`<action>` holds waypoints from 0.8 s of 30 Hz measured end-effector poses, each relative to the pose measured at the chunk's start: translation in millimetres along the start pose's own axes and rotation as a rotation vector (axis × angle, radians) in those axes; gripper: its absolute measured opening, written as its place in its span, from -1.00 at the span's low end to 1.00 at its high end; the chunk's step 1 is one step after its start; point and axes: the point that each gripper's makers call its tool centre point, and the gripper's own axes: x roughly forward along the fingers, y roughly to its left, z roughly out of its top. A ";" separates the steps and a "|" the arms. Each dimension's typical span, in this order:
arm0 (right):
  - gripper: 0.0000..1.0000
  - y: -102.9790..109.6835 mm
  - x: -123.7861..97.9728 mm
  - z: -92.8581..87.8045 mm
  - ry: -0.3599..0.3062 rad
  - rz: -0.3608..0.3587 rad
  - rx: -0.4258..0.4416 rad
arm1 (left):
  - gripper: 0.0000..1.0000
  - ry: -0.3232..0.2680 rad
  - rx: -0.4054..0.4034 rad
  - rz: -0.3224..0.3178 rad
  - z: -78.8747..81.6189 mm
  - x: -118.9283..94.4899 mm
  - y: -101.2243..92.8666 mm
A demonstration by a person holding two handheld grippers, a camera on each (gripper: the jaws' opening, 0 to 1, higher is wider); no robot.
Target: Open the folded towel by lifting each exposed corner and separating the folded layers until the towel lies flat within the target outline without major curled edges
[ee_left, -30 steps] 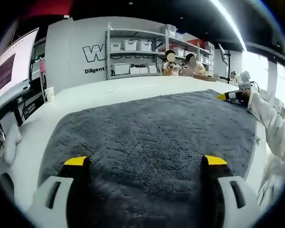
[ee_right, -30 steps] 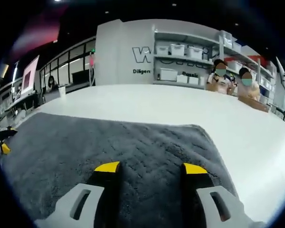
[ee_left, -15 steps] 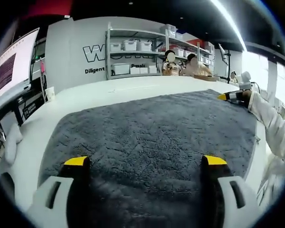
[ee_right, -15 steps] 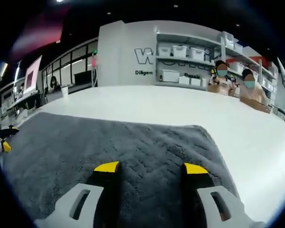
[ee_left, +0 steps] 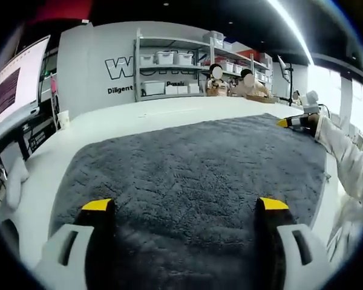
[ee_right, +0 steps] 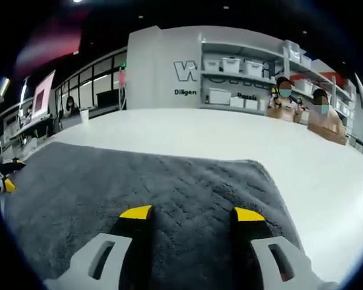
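The thick grey plush towel lies spread across the white worktop in front of you, and it also fills the lower half of the right gripper view. From here it looks largely opened out; its far edge and far right corner lie flat on the white surface with no obvious curl. No target outline can be made out, so you cannot tell whether the towel sits inside it.

Expect it to handle as soft, limp and fairly heavy for cloth: the deep pile should give good friction, but a lifted corner will likely sag and drag the rest along. Take hold at a corner or right at an edge, pinching one layer only, and lift low to keep the layers from bunching.

Your left hand-held gripper has its yellow-tipped jaws spread wide, released and holding nothing, poised low over the near part of the towel; whether they touch the pile cannot be judged. Your right hand-held gripper is also parted, somewhat narrower, empty, just above the towel near its right side. In the left gripper view the right one shows at the towel's far right edge, beside your white sleeve.
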 end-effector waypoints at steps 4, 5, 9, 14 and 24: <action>-0.06 0.4 -1.3 1.6 0.006 0.001 0.006 | 0.90 -0.003 0.005 -0.002 0.4 -0.2 -0.7; -0.06 1.3 -2.4 3.1 0.000 0.004 0.010 | 0.90 -0.005 0.008 -0.006 0.9 -0.2 -1.2; -0.06 4.4 -11.2 15.6 -0.046 0.011 0.014 | 0.92 -0.024 -0.001 -0.008 5.8 -1.4 -1.1; 0.01 6.6 -29.1 23.9 -0.065 0.012 0.000 | 0.91 -0.085 -0.055 -0.011 22.7 -11.4 -0.3; 0.51 7.7 -63.1 -0.8 0.019 0.025 -0.032 | 0.91 -0.092 -0.081 0.102 25.9 -49.4 27.8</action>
